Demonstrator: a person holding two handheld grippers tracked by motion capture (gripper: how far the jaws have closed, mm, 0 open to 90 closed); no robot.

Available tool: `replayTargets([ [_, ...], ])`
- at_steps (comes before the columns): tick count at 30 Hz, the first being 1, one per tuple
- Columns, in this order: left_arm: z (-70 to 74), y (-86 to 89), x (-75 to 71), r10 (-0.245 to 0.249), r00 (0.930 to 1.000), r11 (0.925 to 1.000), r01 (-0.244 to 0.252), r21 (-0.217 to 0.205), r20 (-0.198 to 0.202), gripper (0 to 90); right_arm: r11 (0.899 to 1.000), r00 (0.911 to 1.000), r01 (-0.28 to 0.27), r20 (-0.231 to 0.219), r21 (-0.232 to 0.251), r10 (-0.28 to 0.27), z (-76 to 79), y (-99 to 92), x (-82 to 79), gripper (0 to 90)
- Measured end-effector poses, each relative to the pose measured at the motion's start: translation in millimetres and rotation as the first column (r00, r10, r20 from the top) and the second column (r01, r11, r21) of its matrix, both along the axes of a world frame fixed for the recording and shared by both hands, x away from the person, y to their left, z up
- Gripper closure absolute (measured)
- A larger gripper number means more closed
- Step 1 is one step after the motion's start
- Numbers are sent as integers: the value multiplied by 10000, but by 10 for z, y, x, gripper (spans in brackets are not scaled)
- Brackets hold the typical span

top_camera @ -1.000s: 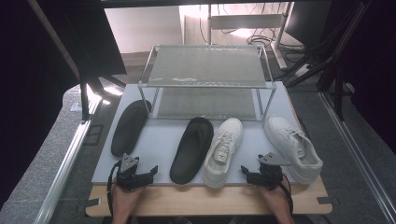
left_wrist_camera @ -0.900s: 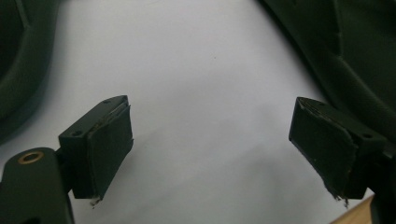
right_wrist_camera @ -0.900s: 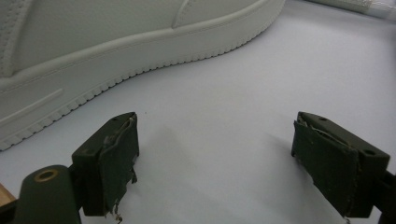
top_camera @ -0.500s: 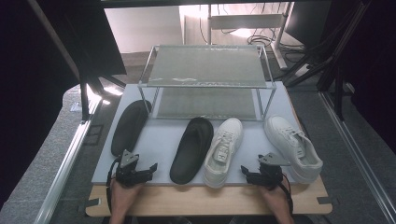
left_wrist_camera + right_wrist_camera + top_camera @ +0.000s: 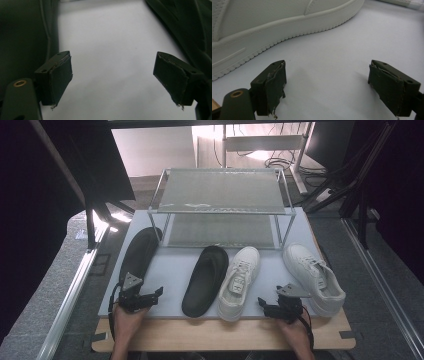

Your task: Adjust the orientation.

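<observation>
Left black two-jaw gripper (image 5: 159, 292) wide open, empty, lower left beside long black slipper (image 5: 139, 254). Right black two-jaw gripper (image 5: 262, 302) wide open, empty, lower right between white lace-up sneakers (image 5: 240, 281).

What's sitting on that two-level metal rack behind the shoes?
Both mesh shelves of the rack look bare. The top shelf covers the back part of the lower one, so anything lying there would be hidden.

Ahead of my left gripper (image 5: 141, 298): bare mat (image 5: 172, 270) between black slippers (image 5: 205, 280).
Ahead of my right gripper (image 5: 276, 306): white sneaker (image 5: 316, 277) flanks the lane.
</observation>
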State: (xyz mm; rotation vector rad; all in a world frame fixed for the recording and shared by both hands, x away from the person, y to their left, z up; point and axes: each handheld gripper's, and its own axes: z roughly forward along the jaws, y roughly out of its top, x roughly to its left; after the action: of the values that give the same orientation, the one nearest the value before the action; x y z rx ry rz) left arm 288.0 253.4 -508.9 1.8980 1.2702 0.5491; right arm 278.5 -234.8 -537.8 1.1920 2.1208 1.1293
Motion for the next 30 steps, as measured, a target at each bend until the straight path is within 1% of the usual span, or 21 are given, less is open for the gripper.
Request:
replayTargets([
  [3,22,30,48,40,10000,10000,-40,-49,74,168,10000,10000,1,-2,2,-1,0,0,0,154],
  [6,38,66,112,37,10000,9997,-36,-232,25,199,10000,10000,1,-3,4,-1,0,0,0,154],
  [8,43,83,148,107,9999,9994,-107,-316,8,204,10000,10000,4,-2,7,-4,0,-1,0,154],
  [12,61,130,230,153,9999,9975,-152,-688,7,224,10000,10000,4,-4,7,-4,0,-1,0,154],
  [15,90,148,282,265,9996,9981,-257,-566,136,225,10000,10000,1,-3,4,-1,0,0,0,154],
  [18,127,179,332,459,9985,9972,-441,-602,289,233,10000,10000,5,-4,8,-5,0,0,0,154],
  [20,146,199,372,521,9981,9970,-501,-590,315,235,10000,10000,5,-4,9,-5,0,0,0,154],
  [21,153,205,395,545,9980,9973,-528,-520,327,235,10000,10000,5,-4,9,-5,0,0,0,154],
  [24,159,224,473,648,9974,9974,-638,-342,303,274,10000,10000,1,-3,3,-1,0,0,0,154],
  [25,158,233,503,700,9972,9972,-693,-273,259,274,10000,10000,1,-3,3,-1,0,0,0,154],
  [26,154,243,536,749,9969,9970,-744,-209,223,297,10000,10000,2,-2,3,-2,0,0,0,154],
  [30,133,284,654,818,9966,9965,-817,-187,83,332,10000,10000,4,-5,8,-4,0,0,0,155],
])
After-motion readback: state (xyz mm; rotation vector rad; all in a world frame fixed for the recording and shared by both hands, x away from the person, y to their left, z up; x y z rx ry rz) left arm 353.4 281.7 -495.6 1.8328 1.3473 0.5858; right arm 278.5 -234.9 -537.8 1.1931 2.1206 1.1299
